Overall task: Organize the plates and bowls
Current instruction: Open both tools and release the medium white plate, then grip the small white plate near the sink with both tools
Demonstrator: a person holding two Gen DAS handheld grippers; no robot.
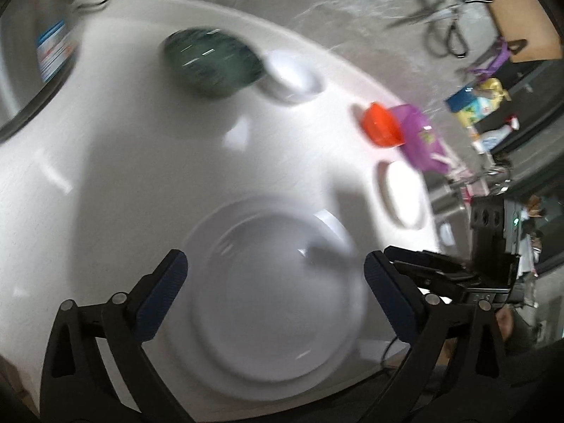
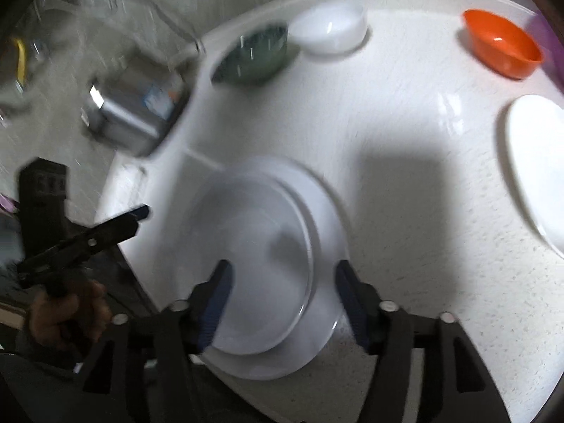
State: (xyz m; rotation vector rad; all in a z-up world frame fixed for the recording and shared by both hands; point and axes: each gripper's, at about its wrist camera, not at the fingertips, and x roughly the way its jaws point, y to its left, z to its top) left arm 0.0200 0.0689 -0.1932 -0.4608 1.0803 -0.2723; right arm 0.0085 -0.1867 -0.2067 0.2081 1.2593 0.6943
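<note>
Two white plates are stacked near the table's front edge, the smaller (image 2: 253,264) on the larger (image 2: 317,345); the stack also shows in the left wrist view (image 1: 275,299). My left gripper (image 1: 275,271) is open and empty above the stack. My right gripper (image 2: 282,282) is open and empty above the same stack. Farther back stand a dark green bowl (image 1: 211,63) (image 2: 253,58), a white bowl (image 1: 292,74) (image 2: 331,31), an orange bowl (image 1: 382,125) (image 2: 500,42) and a purple bowl (image 1: 421,137). Another white plate (image 1: 402,194) (image 2: 539,165) lies at the right.
The white table (image 2: 405,123) ends close below the stack. The left gripper and the hand holding it (image 2: 81,243) show at the left of the right wrist view. A grey box (image 2: 134,112) sits on the floor beyond the table. Clutter and a bicycle (image 1: 486,63) lie off the right side.
</note>
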